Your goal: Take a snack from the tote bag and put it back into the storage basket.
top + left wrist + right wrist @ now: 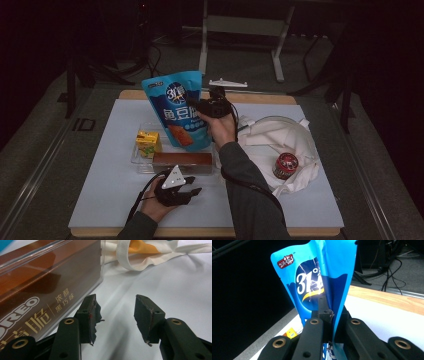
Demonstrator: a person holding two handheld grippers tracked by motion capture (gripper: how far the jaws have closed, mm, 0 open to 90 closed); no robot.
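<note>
Blue snack pouch (177,111), held upright above the clear tray (141,162) at the table's middle, pinched at its right edge by the right claw (212,106); likely light, soft, crinkly, slippery, best gripped at its flat seam; left claw (189,186) spread, empty.

A snack pouch (177,110) stands over a clear tray (135,159). At three o'clock of the tray lies a cloth bag (272,137), with a can (285,165) on it.
</note>
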